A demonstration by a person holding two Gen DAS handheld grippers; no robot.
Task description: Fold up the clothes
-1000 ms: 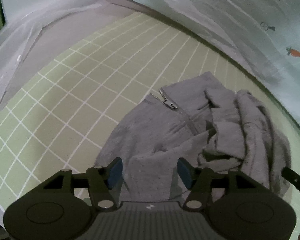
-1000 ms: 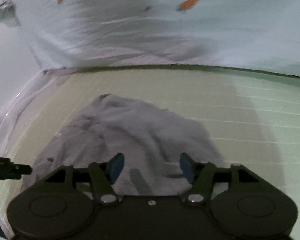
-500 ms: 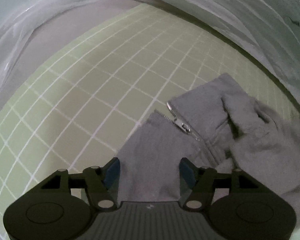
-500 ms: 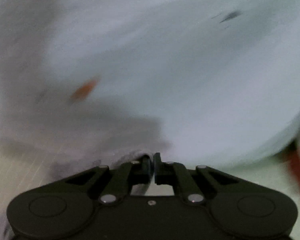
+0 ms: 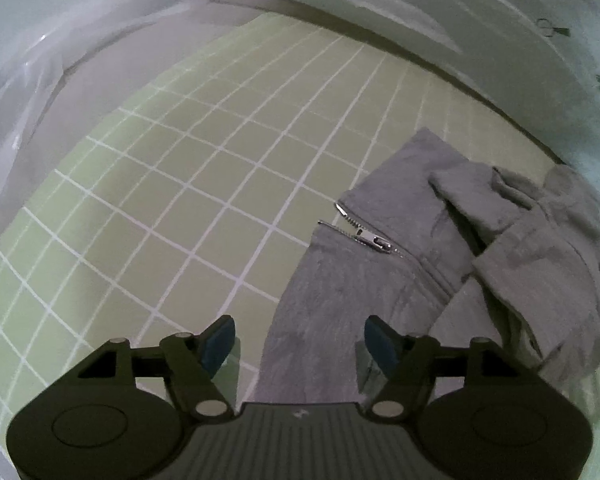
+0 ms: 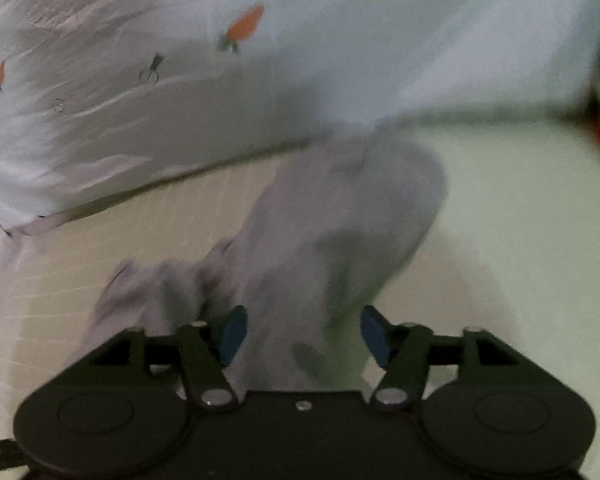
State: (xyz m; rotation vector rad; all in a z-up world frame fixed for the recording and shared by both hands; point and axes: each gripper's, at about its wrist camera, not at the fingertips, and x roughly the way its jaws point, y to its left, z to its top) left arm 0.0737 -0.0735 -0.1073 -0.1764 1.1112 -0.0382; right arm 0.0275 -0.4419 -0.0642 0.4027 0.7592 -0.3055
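A grey zip-up sweatshirt [image 5: 380, 280] lies crumpled on the green gridded mat [image 5: 180, 184], its metal zipper [image 5: 374, 242] facing up. Its right part is bunched in folds [image 5: 548, 248]. My left gripper [image 5: 300, 340] is open just above the garment's near edge, which runs between its blue pads. In the blurred right wrist view the same grey garment [image 6: 320, 232] stretches away over the mat. My right gripper [image 6: 304, 336] is open with the cloth lying under and between its blue pads.
A pale sheet with small carrot prints [image 6: 244, 28] hangs along the far edge of the mat; it also shows in the left wrist view [image 5: 560, 60]. Clear plastic film [image 5: 28, 92] bunches at the mat's left side.
My right gripper was shut on cloth half a second ago and is now open over the garment. The sweatshirt has shifted right in the left wrist view and its folds have changed.
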